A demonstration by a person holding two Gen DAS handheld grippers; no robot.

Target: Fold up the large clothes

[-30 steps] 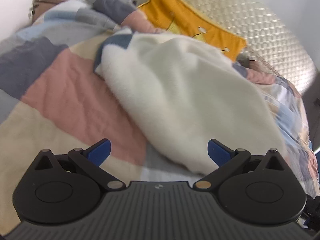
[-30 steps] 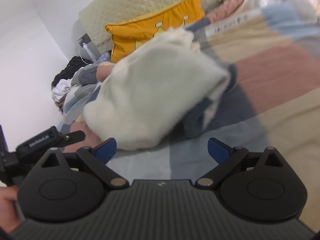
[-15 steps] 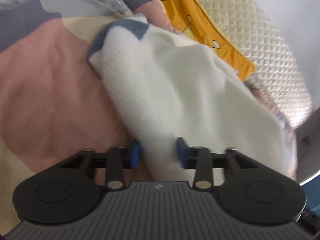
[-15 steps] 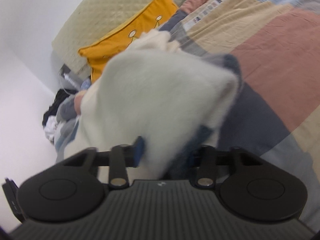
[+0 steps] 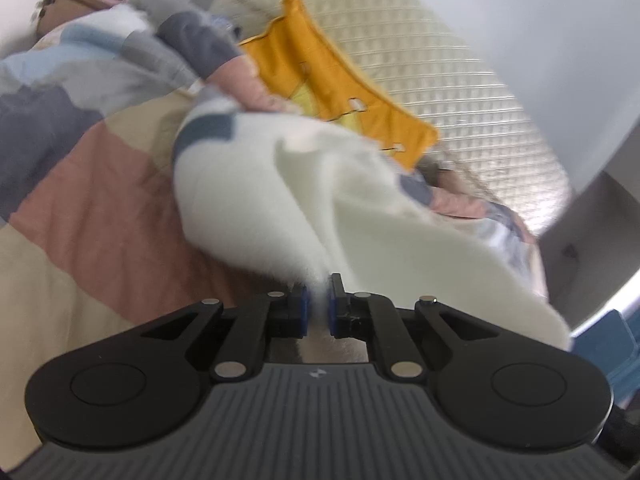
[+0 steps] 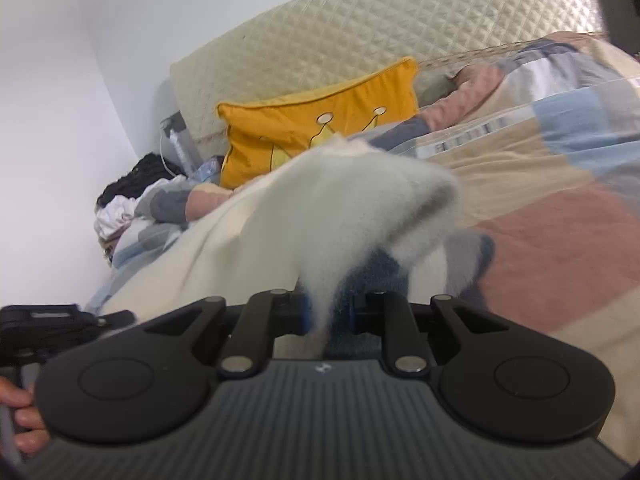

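A cream fleece garment (image 5: 256, 200) with a dark blue patch lies bunched on the patchwork bedspread (image 5: 80, 208). My left gripper (image 5: 317, 300) is closing its jaws, and its blue pads pinch the garment's near edge, which rises in a fold from the bed. In the right wrist view the same garment (image 6: 320, 208) is pulled into a peak towards my right gripper (image 6: 326, 312). Its jaws are closing too, with a tuft of fleece pressed between the pads. The left tool's body (image 6: 52, 320) and a hand (image 6: 20, 412) show at the lower left.
A yellow cushion (image 6: 320, 120) with a crown print leans on the quilted headboard (image 6: 340, 32). A heap of dark and white clothes (image 6: 128, 192) sits by the white wall. A blue object (image 5: 608, 332) stands beside the bed at the right.
Both grippers went from wide open to clamped on the fleece's near edge. The edge has lifted off the bedspread, and both views have tipped up towards the headboard.
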